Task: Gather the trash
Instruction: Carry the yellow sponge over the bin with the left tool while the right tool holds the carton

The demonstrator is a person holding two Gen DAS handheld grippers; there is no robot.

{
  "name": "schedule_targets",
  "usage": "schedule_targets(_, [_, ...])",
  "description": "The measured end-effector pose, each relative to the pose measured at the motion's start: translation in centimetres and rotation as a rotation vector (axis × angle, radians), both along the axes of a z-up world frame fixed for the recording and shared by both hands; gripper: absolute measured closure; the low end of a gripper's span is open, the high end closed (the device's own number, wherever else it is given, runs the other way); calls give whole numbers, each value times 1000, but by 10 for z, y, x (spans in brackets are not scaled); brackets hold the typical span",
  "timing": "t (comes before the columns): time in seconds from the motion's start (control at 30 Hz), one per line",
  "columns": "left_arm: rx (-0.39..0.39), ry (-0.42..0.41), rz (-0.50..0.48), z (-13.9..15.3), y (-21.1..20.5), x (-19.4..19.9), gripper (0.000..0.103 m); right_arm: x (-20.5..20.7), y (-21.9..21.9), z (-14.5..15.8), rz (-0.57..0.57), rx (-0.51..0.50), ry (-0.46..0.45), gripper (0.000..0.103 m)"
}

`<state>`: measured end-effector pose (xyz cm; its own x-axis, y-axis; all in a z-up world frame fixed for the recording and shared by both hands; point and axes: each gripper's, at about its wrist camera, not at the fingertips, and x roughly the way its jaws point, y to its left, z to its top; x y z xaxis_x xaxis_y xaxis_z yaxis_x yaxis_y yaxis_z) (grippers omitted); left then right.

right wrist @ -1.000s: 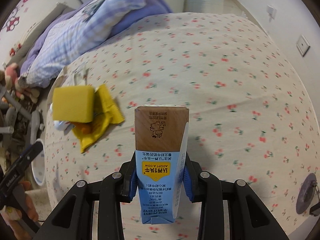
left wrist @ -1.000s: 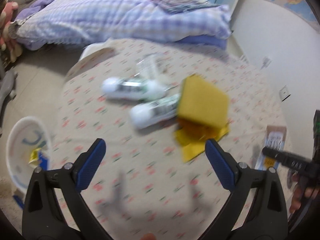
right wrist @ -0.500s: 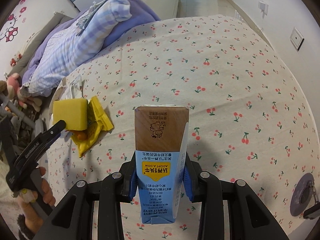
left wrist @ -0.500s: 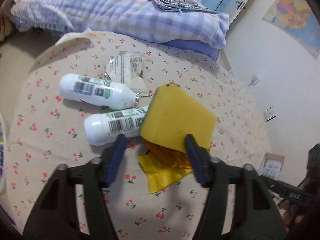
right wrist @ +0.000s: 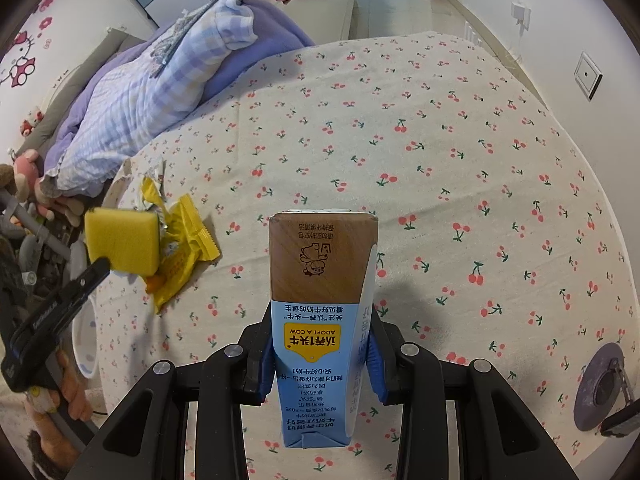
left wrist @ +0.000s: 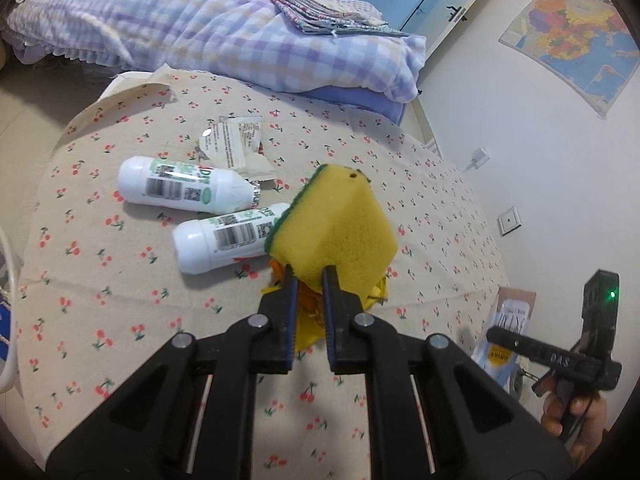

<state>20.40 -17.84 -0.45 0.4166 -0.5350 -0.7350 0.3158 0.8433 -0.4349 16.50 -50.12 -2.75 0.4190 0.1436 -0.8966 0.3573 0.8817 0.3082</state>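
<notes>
Spongy yellow wedge (left wrist: 340,224), boxy milk carton (right wrist: 320,304)

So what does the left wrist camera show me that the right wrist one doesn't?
Only the left wrist view: two white bottles lying on the cherry-print cloth, a pale wrapper behind them, and a wall map. The left gripper has just been closing, and its pads now pinch the yellow sponge.

Only the right wrist view: the right gripper clamped on the milk carton, seen close, and a cartoon wall sticker.

Both: the sponge, the yellow packet under it, the checked bedding.
</notes>
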Motion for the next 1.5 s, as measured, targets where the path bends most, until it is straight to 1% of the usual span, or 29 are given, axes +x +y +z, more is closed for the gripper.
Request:
schedule_targets(0.17, [8, -10, -5, 10, 21, -11, 92, 2, 10, 9, 8, 12, -22, 65])
schedule_targets(0.43, [5, -22, 26, 23, 67, -21, 92, 12, 41, 18, 46, 13, -40, 65])
schedule_targets(0.73, [57, -35, 95, 24, 123, -27, 92, 27, 95, 24, 127, 6, -50, 65])
schedule_targets(1.13, [124, -39, 237, 20, 209, -39, 92, 53, 163, 29, 228, -1, -54, 65])
schedule_targets(1.33, [164, -17, 328, 11, 253, -43, 92, 65, 199, 30, 281, -2, -57, 65])
schedule_targets(1.5, [203, 4, 386, 4, 275, -44, 91, 74, 227, 30, 312, 8, -59, 65])
